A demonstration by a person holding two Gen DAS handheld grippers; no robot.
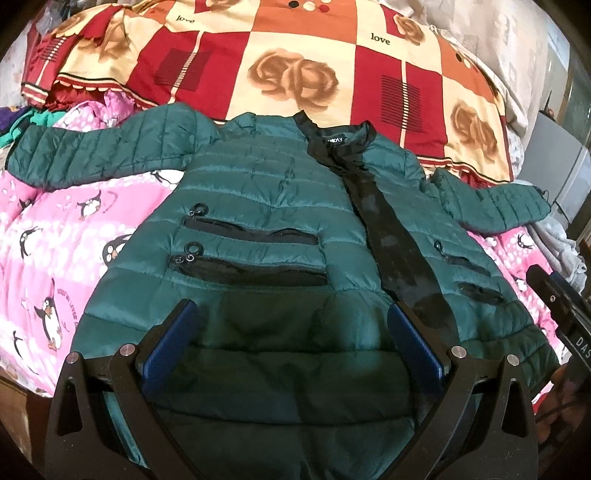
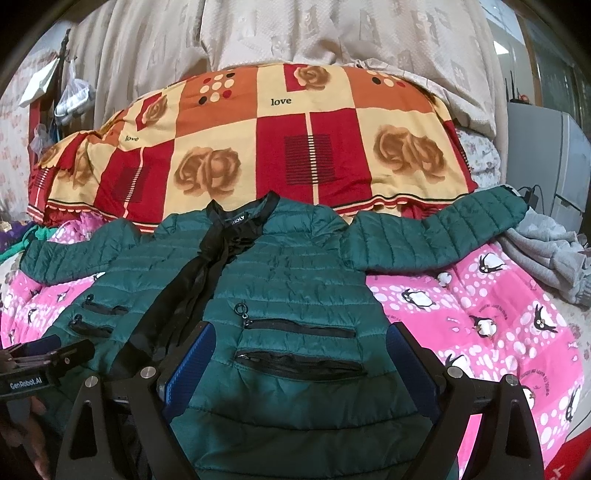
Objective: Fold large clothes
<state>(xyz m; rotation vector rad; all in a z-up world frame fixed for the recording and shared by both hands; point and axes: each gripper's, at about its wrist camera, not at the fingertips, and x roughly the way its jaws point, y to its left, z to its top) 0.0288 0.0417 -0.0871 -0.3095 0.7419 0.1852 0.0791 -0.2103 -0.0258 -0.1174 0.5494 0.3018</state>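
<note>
A dark green quilted jacket (image 1: 258, 206) lies flat, front up, on a pink penguin-print blanket (image 1: 55, 229), sleeves spread to both sides, black placket down the middle. It also shows in the right wrist view (image 2: 295, 280). My left gripper (image 1: 291, 325) is open, its blue-padded fingers (image 1: 173, 339) hovering over the jacket's lower left hem. My right gripper (image 2: 299, 354) is open above the jacket's lower right part, fingers either side of the zip pockets (image 2: 299, 343). The right gripper's body shows at the edge of the left wrist view (image 1: 557, 306), and the left gripper's in the right wrist view (image 2: 40, 362).
A red, orange and cream rose-print quilt (image 2: 258, 140) is bunched behind the jacket. A grey garment (image 2: 546, 254) lies at the right, next to a grey appliance (image 2: 546, 155). Beige curtains (image 2: 295, 33) hang behind. Green and purple clothes (image 1: 18, 122) lie at far left.
</note>
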